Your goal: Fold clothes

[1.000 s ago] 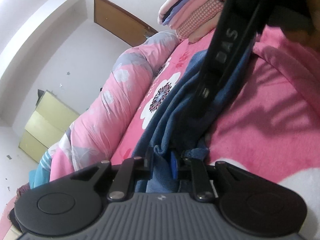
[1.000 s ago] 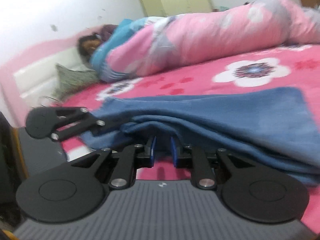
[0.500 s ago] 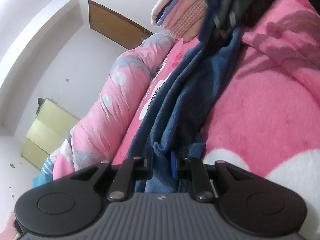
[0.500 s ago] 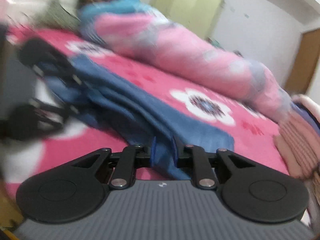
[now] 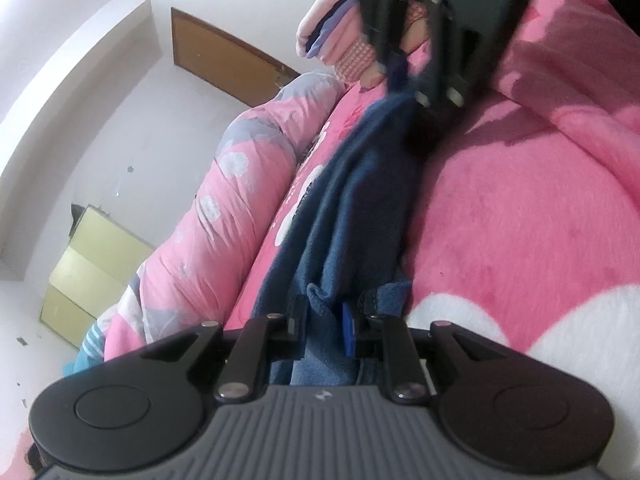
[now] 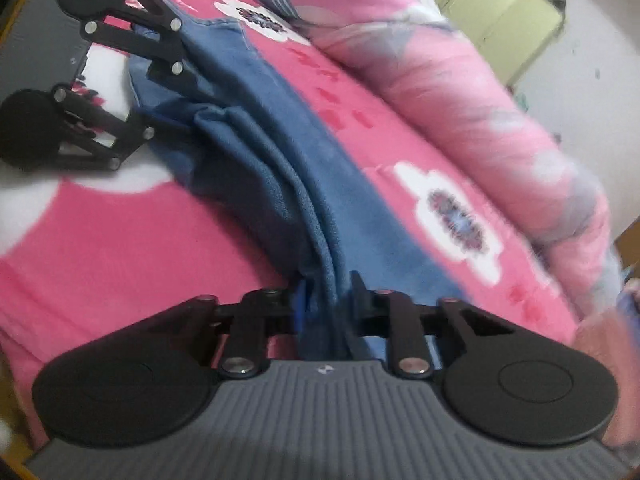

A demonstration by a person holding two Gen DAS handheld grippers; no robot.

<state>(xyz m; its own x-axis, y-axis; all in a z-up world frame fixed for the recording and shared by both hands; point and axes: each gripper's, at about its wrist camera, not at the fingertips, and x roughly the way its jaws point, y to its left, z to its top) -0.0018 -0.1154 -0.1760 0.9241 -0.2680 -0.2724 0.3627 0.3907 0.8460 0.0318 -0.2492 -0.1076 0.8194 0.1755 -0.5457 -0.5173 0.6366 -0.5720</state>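
In the left wrist view, a yellow-green cabinet (image 5: 86,268) stands against the white wall at the far left, with a brown wooden door (image 5: 224,60) higher up. Next comes a long rolled quilt (image 5: 224,216) — puffy, pink with pale flowers and grey patches — lying along the far side of the bed. Beside it the blue garment (image 5: 352,208), a soft fleecy cloth bunched into long folds, runs across the pink blanket (image 5: 520,216), which is plush with big white flower shapes. The left gripper (image 5: 325,330) is clamped on the near end of the garment, cloth pinched between its black fingers. At the top, a stack of folded clothes (image 5: 340,44) sits partly hidden behind the right gripper (image 5: 404,80), which blocks the far end of the garment.

In the right wrist view, the left gripper (image 6: 176,92) shows at the upper left, biting one end of the garment (image 6: 280,128). The cloth stretches down in ropey folds to the right gripper (image 6: 326,300), pinched tight on it. Right of the garment lie the blanket's flowers, then the quilt (image 6: 460,80) — and the cabinet (image 6: 500,4) beyond.
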